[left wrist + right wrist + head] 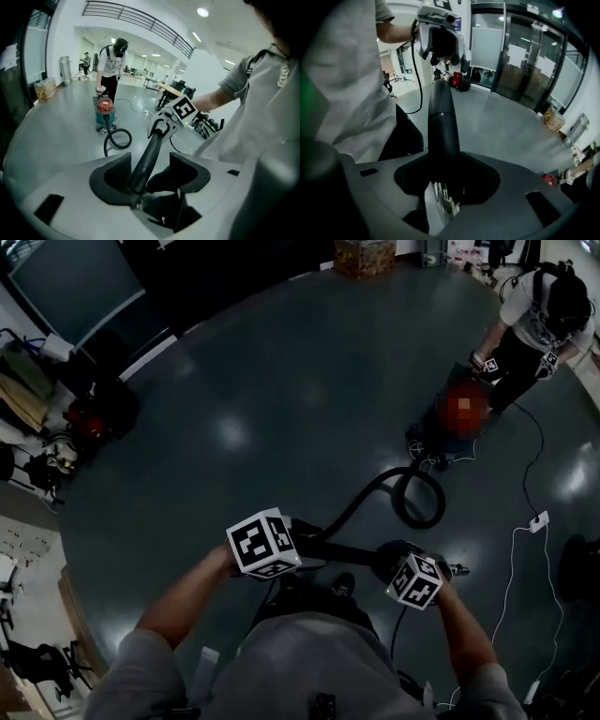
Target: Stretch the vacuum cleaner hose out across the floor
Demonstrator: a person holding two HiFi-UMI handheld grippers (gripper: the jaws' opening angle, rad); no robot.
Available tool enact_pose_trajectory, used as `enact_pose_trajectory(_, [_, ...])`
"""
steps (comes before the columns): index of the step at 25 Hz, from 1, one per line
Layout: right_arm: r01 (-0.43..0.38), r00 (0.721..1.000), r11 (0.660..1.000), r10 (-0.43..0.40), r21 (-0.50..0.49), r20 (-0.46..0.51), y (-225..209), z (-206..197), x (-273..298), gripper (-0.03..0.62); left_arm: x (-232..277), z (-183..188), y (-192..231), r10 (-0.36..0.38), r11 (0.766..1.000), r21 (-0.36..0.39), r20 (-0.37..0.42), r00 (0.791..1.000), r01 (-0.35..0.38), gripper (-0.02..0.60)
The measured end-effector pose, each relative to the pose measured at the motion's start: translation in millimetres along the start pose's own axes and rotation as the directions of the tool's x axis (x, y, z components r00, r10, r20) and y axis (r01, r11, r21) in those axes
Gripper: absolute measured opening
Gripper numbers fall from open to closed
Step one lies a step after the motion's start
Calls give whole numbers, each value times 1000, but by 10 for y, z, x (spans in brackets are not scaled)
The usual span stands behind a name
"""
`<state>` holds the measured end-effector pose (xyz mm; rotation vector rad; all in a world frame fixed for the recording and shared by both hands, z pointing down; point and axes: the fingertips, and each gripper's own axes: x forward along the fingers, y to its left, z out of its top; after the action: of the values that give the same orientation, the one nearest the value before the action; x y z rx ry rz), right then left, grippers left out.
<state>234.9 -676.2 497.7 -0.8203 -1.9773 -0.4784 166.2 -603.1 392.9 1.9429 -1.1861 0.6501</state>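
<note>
The floor [281,399] is dark grey, smooth and glossy, and it reflects the ceiling lamps as pale spots. The room is a large hall with a railing [136,18] on an upper level and glass doors [525,70] on one side. Sheets of paper [518,55] hang on the doors, but their print is too small to read. A cardboard box [364,257] stands at the far edge of the floor. A white cable [511,577] with a power strip [539,521] lies on the floor at the right.

The vacuum cleaner [104,111], with a red top, stands well apart from the wearer, and another person [539,315] bends over it. Its black hose [417,498] makes one loop on the floor just beside it and then rises to a stiff black tube [352,552].

The right tongs [446,172] are closed on this tube. The left tongs [150,169] stand wide apart with the other end of the tube between the jaws, lying against one jaw only. Each marker cube [264,543] shows black square patterns and no words.
</note>
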Motion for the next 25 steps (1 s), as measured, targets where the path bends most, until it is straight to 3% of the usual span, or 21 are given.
enact_pose_trajectory(5, [104,994,982,-110,156,30,-151,324,91,152,-269,-151,300,72,994,-93,107,992,-62,255])
enact_pose_trajectory(11, [231,968,923,-249,308,22,-233,878,253,152,-508,-518,518,-42,987,-140,212,976,73,238])
enact_pose_trajectory(14, [287,950,884,-313,368,12,-286,1280,326,152,-684,-694,784,-105,963,-211,279,955,167,239])
enact_pose_trajectory(18, [340,919,820,-393,460,22,-272,1623,407,152,-741,-856,978,-168,941,-239,279,946,237,239])
enact_pose_trajectory(20, [354,902,791,-430,499,42,-214,1822,423,152,-838,-864,1106,-148,925,-284,339,929,251,241])
enact_pose_trajectory(22, [362,882,766,-466,531,72,-158,2006,428,152,-970,-839,1208,-127,892,-347,422,897,289,241])
enact_pose_trajectory(25, [354,846,721,-519,596,125,-69,2103,376,152,-1071,-776,1146,-128,859,-377,494,860,345,244])
